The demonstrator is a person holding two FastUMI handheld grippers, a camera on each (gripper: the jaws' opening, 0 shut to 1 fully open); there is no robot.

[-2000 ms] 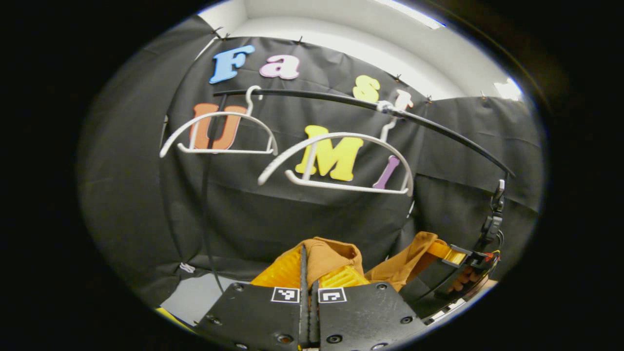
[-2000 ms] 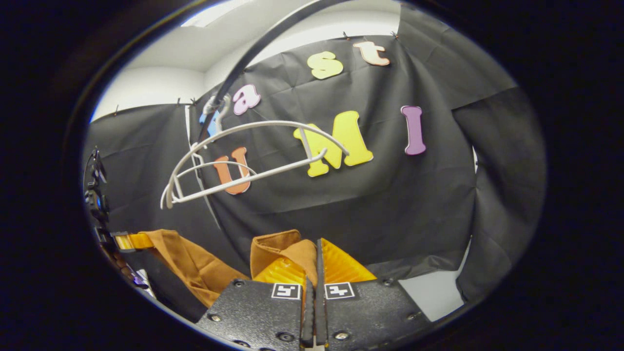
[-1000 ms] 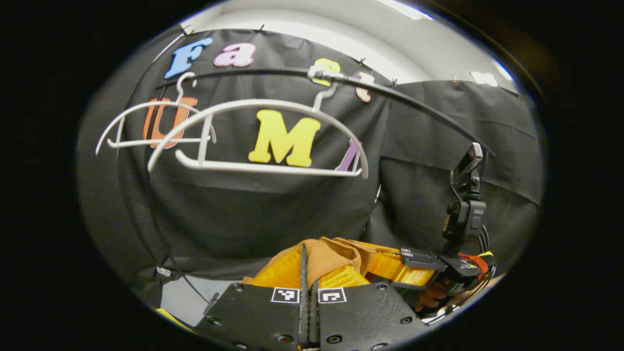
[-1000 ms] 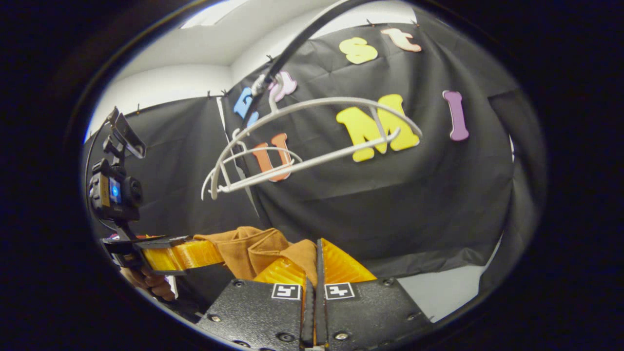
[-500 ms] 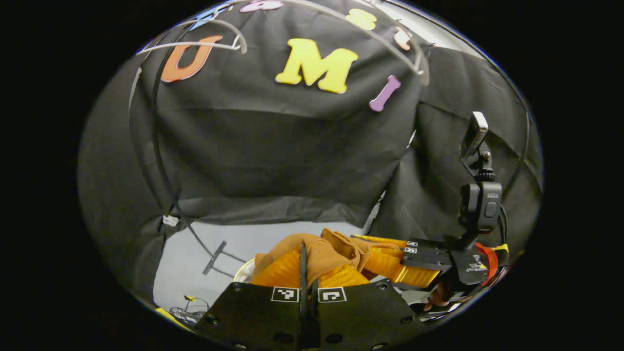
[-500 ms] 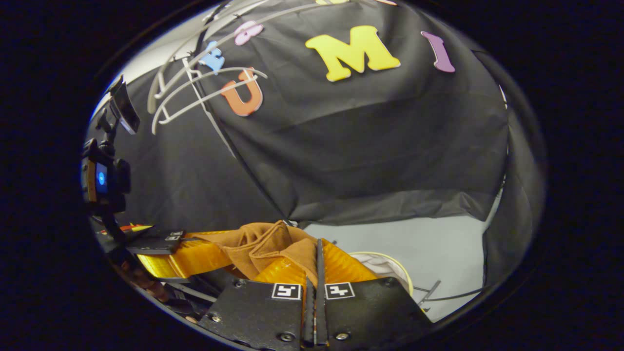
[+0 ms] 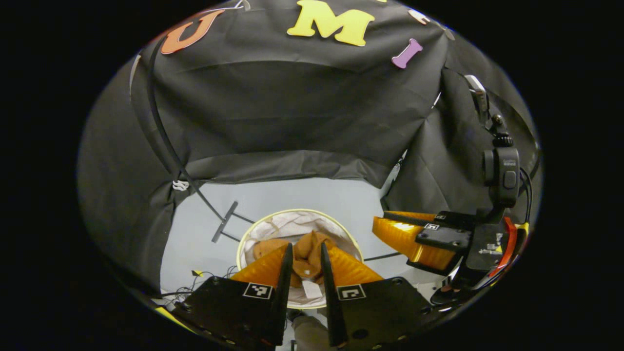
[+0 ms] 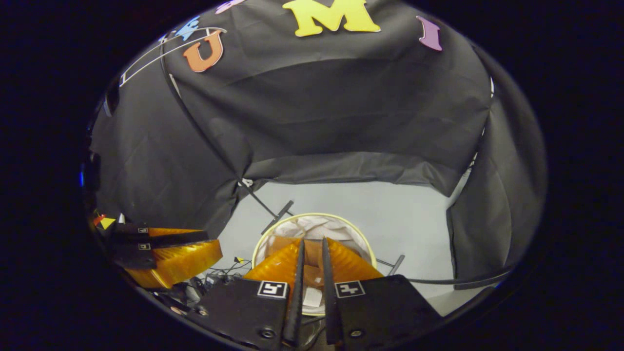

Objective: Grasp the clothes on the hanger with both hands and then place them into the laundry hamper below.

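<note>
Half a second ago both grippers were clamped on the brown garment and held it up in front of the black cloth wall; now both have let go. In the left gripper view, the left gripper (image 7: 305, 265) at the bottom centre has its jaws parted with nothing between them, and the brown clothes (image 7: 304, 246) lie below it inside the round hamper (image 7: 253, 231), on its white lining. The right gripper (image 7: 390, 229) hangs at the lower right of that view, its jaws also apart and empty. The hangers, which filled the top of both views earlier, have slid out to the upper edge.

In the right gripper view, the right gripper (image 8: 310, 261) at the bottom centre is released too, with the hamper (image 8: 363, 239) straight beyond its fingers and the clothes (image 8: 280, 243) inside it. The left gripper (image 8: 204, 243) sits at the lower left. A white hanger (image 8: 146, 62) shows at the upper left.

The hamper stands on a pale grey floor (image 8: 409, 219). Thin black rack legs (image 7: 224, 226) and loose cables (image 7: 204, 287) lie on the floor beside it, and the black cloth wall (image 7: 292, 107) drapes down to the floor behind.
</note>
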